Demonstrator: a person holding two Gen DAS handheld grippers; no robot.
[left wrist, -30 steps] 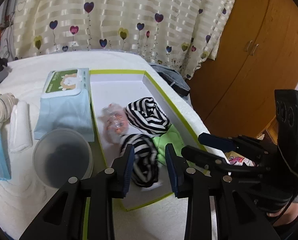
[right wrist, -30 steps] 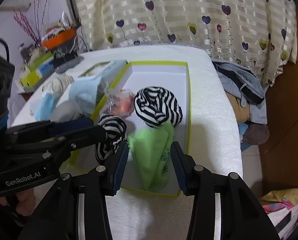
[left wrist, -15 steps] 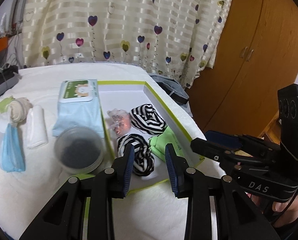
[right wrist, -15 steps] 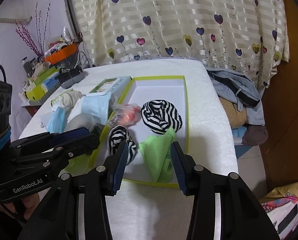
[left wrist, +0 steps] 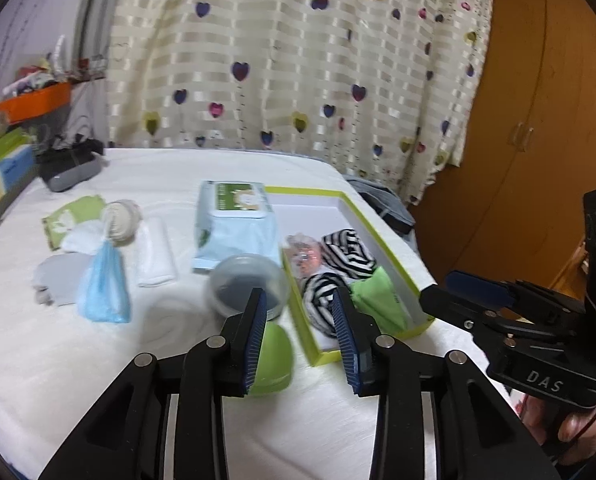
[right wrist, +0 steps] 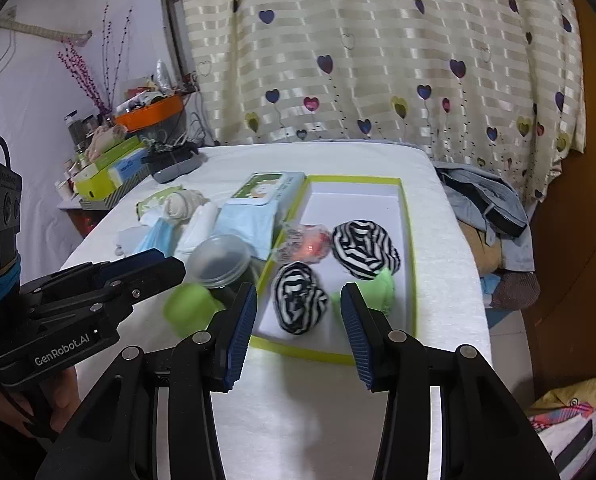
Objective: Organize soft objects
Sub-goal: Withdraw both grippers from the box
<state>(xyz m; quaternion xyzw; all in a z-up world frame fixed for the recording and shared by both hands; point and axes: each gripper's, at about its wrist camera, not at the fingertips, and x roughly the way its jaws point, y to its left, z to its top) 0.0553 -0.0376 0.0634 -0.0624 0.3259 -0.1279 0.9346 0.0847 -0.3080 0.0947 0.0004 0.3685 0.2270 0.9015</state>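
A white box with a green rim (left wrist: 382, 236) (right wrist: 408, 240) holds two black-and-white striped rolls (left wrist: 350, 254) (right wrist: 300, 302), a green cloth (left wrist: 378, 300) (right wrist: 382, 288) and a pinkish item in clear wrap (left wrist: 304, 256). Left of the box lie a blue mask (left wrist: 104, 288), a white rolled towel (left wrist: 154, 252), a beige sock ball (left wrist: 120, 222) and a grey cloth (left wrist: 56, 276). My left gripper (left wrist: 298, 300) hangs above the box's near corner, its jaws opening with nothing between them. My right gripper (right wrist: 298, 296) stands open and empty over the box's near edge.
A wipes pack (left wrist: 236, 228) lies along the box's left side. A clear round container (left wrist: 250, 284) and a green lid (left wrist: 274, 356) sit in front of it. Clothes (right wrist: 486, 204) are piled off the table's right edge. Clutter (right wrist: 110, 164) stands far left.
Both grippers have drawn back and risen from the box, so more of the table shows. The left jaws stand slightly wider. The box's contents have not moved.
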